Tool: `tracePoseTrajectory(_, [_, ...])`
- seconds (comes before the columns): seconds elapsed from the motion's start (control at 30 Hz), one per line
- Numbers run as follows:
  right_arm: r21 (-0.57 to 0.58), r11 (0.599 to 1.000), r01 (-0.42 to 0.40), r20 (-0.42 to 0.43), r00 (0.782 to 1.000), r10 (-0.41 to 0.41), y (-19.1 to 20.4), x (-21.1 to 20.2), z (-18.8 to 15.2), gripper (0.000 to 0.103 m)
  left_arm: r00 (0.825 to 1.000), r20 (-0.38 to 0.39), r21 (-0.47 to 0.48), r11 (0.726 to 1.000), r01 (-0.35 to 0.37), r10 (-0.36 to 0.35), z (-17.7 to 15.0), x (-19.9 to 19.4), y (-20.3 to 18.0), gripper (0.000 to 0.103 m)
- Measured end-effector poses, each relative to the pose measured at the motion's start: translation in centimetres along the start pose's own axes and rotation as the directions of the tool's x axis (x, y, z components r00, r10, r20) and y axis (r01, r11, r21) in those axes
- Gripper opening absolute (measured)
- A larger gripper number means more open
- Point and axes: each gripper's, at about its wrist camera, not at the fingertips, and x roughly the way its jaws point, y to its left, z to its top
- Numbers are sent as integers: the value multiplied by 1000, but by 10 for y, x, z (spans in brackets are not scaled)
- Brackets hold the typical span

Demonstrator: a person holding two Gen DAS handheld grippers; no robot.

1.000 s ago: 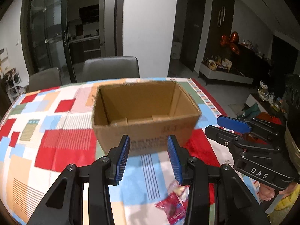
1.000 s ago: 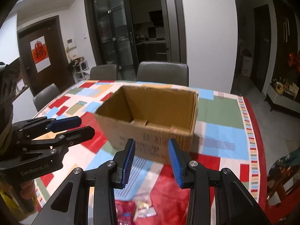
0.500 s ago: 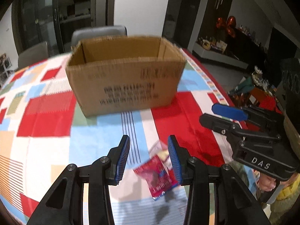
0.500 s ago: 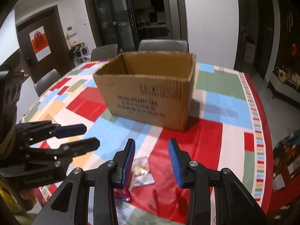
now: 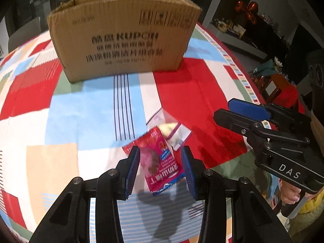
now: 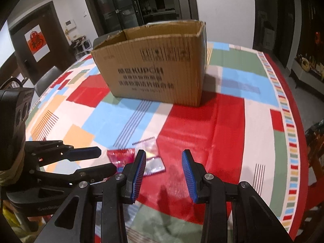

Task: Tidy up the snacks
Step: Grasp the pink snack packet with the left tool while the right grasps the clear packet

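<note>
Reaching for the first pick, the left gripper (image 5: 160, 169) straddles the flat red foil snack packet (image 5: 160, 162) at lower centre, jaws apart, seemingly untouched; next, clamp and carry to the open brown cardboard box (image 5: 123, 34)

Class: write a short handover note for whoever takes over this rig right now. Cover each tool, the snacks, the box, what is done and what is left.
Left tool: open, low over the red packet, which lies between its jaws, not gripped.
Right tool: open, empty, just right of the clear packet.
Both packets lie overlapping on the tablecloth, in front of the box.
Done: nothing picked up; the box's inside cannot be seen.
Left: grip each packet and put it in the box.
</note>
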Motion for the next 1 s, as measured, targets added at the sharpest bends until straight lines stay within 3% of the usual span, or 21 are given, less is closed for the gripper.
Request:
tracePoseTrajectory(0.2, [19,1000,-6,-37,999,6,-4,10,-11,38,1000,-27,-19,1000,-14,14,-7,11,2,56])
tracePoseTrajectory(0.33, [23,1000,-6,-55,998,7,-3,16,-16,38,999,-40,-21,999,-32,31,-8,20,2,59])
tracePoseTrajectory(0.67, [25,1000,3,-93,996,0,-3,27,-22,38,997,-62,-37,998,-48,46,-7,41,8,59])
tracePoseTrajectory(0.77, [24,1000,0,-100,995,3,0,29,-23,38,998,-51,-35,999,-38,36,-7,40,11,49])
tracePoseTrajectory(1.0, [7,1000,-6,-112,994,7,7,33,-20,38,999,-29,-47,999,-20,19,-9,34,19,45])
